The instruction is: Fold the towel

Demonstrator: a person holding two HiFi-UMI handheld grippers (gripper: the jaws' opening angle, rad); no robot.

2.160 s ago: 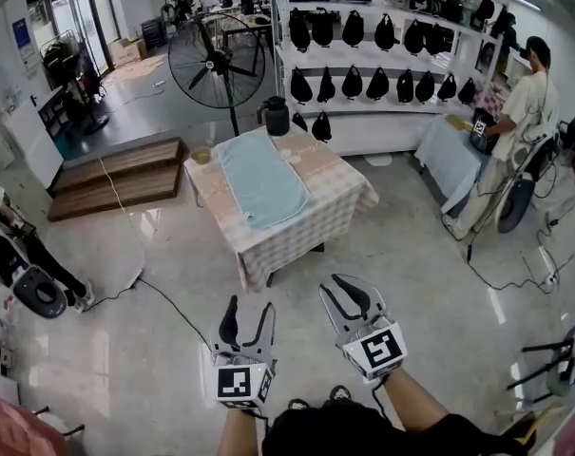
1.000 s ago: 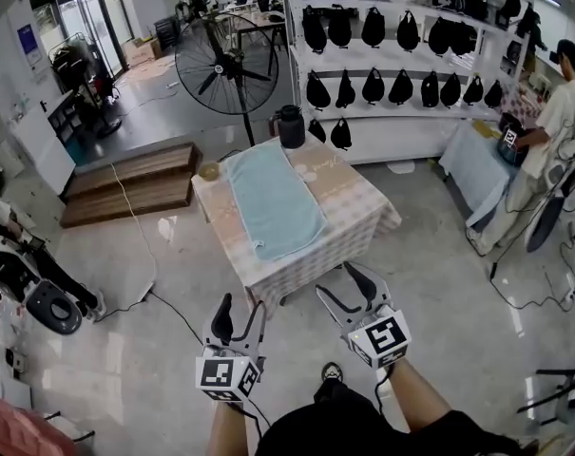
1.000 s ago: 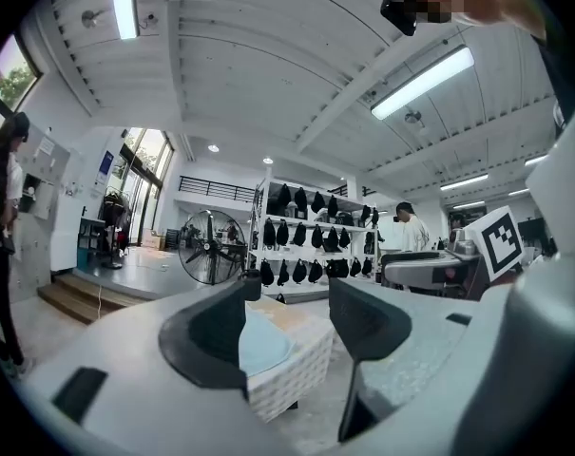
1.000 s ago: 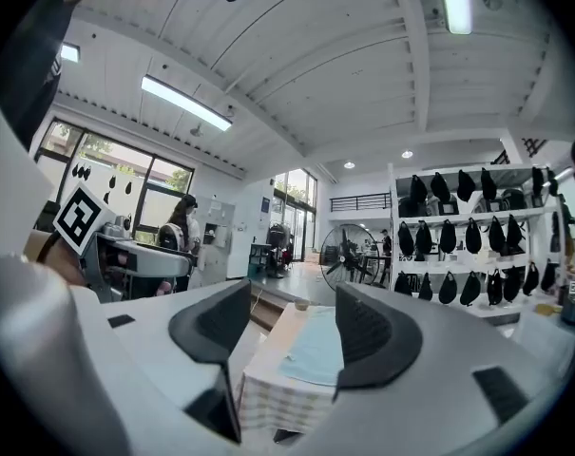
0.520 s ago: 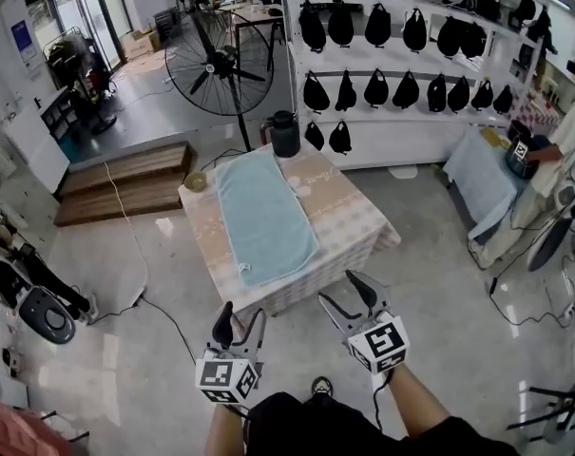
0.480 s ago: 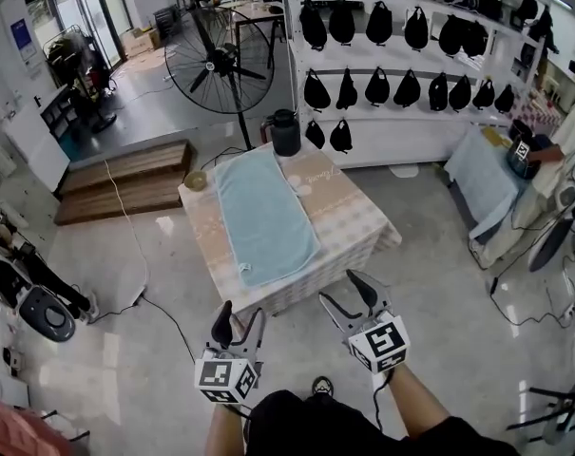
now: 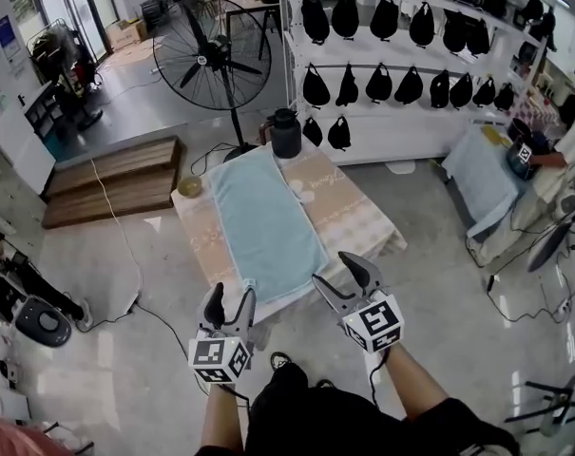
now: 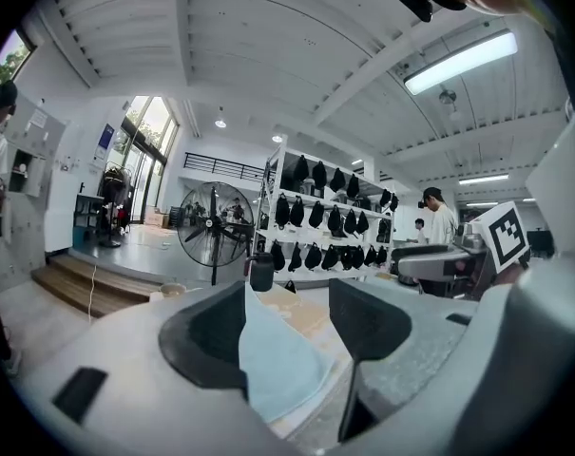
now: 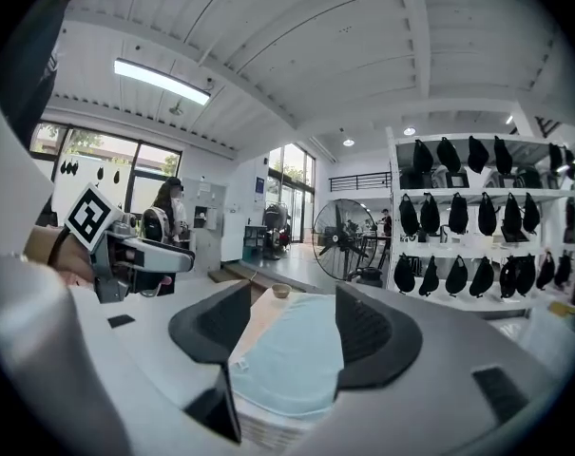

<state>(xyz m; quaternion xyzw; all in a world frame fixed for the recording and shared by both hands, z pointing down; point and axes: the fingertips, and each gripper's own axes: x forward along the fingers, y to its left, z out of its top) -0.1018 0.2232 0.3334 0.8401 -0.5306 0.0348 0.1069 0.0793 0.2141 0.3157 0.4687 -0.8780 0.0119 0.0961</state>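
**Towel** (image 7: pixel 265 224): Light blue, one piece. It lies flat and fully spread on the table (image 7: pixel 355 218), running lengthwise from the far edge to the near edge and set toward the table's left side. Its near end reaches the near edge. Unfolded. Laid out this way, its near corners are probably the easiest place to take hold for a first fold.

**Dark jug** (image 7: pixel 285 133): Stands upright at the far edge, just beside the towel's far end and clear of the cloth.

**Small bowl** (image 7: pixel 190 187): Sits at the table's far-left corner, apart from the towel.

**Left gripper** (image 7: pixel 230 297): Held low in front of the person, just short of the near edge. The jaws are spread, with nothing between them and nothing touched. Its own view shows the towel only beyond the gap.

**Right gripper** (image 7: pixel 335 271): Held beside the left one, near the table's near edge. The jaws are spread wide and empty, and the towel shows through the gap without contact. Both appear aimed at the near end, ready for a grasp not yet made.
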